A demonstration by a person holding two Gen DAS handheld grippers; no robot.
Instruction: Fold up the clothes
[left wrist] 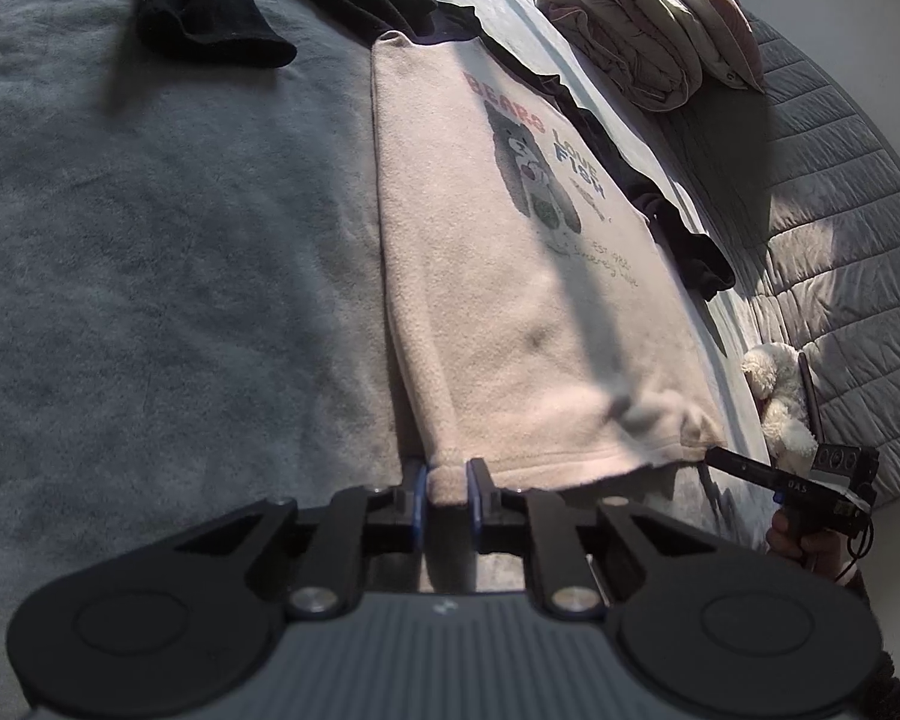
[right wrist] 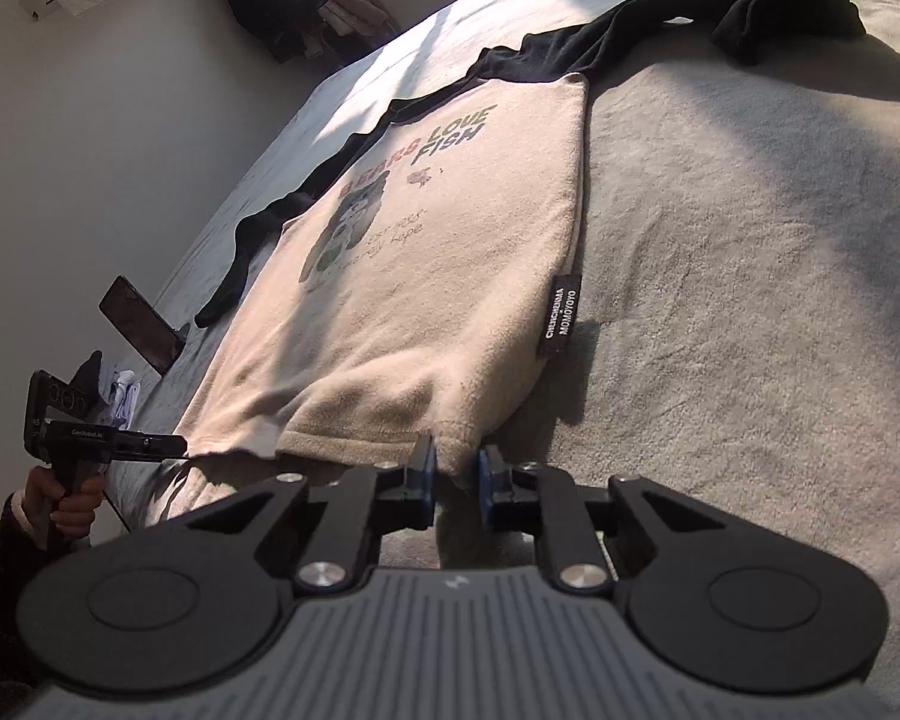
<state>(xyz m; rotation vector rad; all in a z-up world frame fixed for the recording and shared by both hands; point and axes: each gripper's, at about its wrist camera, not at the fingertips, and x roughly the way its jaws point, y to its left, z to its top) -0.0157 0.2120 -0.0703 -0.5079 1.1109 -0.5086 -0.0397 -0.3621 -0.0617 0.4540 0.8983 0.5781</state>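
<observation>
A cream fleece top (left wrist: 510,276) with a bear print and black sleeves lies flat on the grey bed cover, sides folded in; it also shows in the right wrist view (right wrist: 426,276). My left gripper (left wrist: 448,489) is shut on the hem at the near left corner. My right gripper (right wrist: 455,468) is shut on the hem at the near right corner, below a black label (right wrist: 559,315). Each gripper shows in the other's view: the right one (left wrist: 714,457) and the left one (right wrist: 180,447). One black sleeve (left wrist: 210,6) lies at the far end.
Folded quilts and a pink pillow (left wrist: 636,24) are stacked at the far right of the bed. A white plush toy (left wrist: 777,396) sits by the quilted headboard. A phone (right wrist: 141,324) stands at the bed's left edge. The grey blanket (left wrist: 150,240) spreads to the left.
</observation>
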